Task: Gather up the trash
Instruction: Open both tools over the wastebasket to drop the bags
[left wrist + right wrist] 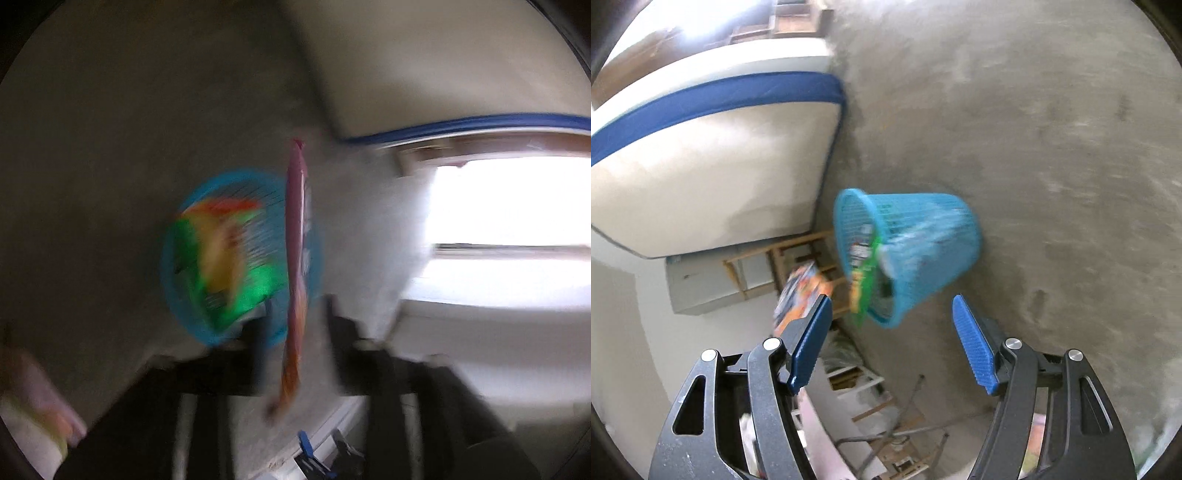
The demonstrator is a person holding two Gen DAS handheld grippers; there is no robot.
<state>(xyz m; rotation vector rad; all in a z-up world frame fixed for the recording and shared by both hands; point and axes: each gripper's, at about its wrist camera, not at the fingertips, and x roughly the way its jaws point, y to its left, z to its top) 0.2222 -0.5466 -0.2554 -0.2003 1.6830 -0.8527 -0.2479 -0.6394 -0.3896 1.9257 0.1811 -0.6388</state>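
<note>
A blue mesh trash basket (916, 243) stands on the concrete floor, with green and yellow wrappers (862, 284) inside; it also shows, blurred, in the left wrist view (221, 258). My left gripper (295, 325) has its jaws apart, and a flat red-orange snack packet (295, 258) stands edge-on between them, in front of the basket; the blur hides whether the fingers touch it. My right gripper (892, 317) is open and empty, just short of the basket. An orange packet (798, 295) shows past its left finger (812, 339).
A white mattress with blue trim (713, 155) lies beside the basket. A wooden frame (798, 258) and white shelving with clutter (864, 387) sit by the wall. A bright window (509, 229) fills the right of the left wrist view.
</note>
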